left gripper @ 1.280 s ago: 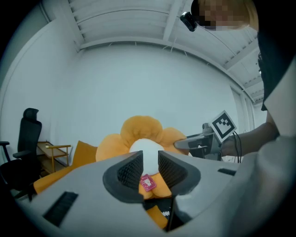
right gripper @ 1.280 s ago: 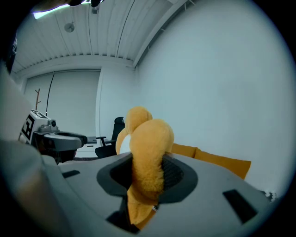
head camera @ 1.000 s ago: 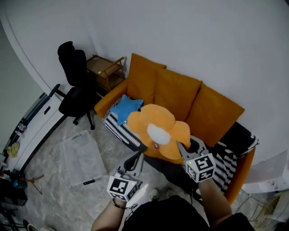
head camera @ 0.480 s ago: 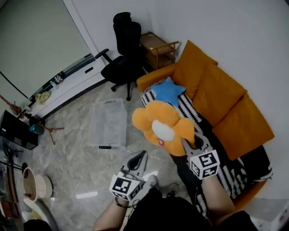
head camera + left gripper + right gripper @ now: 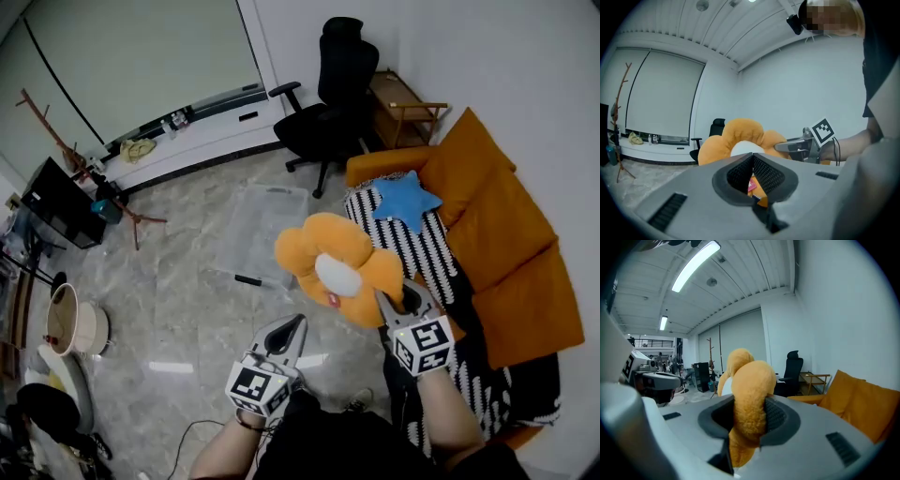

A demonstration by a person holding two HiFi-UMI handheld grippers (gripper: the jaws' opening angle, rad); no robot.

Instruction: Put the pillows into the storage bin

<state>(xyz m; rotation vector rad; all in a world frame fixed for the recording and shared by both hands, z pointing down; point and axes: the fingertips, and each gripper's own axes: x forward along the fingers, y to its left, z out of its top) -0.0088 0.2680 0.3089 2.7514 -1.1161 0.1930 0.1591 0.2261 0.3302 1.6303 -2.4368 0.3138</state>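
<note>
Holding: the right hand-held gripper (image 5: pixel 397 302) has its jaws squeezed on one fat petal of the flower pillow (image 5: pixel 336 265). The petal fills the gap between the pads.
Left hand-held gripper (image 5: pixel 296 326): its jaws are pressed together with nothing in them. It sits near the pillow and does not touch it.
Pillow look: fluffy orange plush, with round puffy petals around a white middle and a tiny pink tag at the lower edge.
Pillow place: up in the air over the floor (image 5: pixel 178 300), between the sofa (image 5: pixel 511 253) and the storage bin (image 5: pixel 261 223).
Pillow facing: it is round, so it has no long side. Its white middle faces up toward the head view. In the right gripper view it stands up out of the jaws, seen from the edge.
Arms: both forearms reach forward side by side. Both grippers point ahead and a little down.
Storage bin: see-through plastic, box shaped, on the floor past the pillow.
Star pillow (image 5: pixel 405 200): blue and soft, with five points. It lies on a black-and-white striped blanket (image 5: pixel 417 253) on the orange sofa.
Floor: smooth, shiny grey.
</note>
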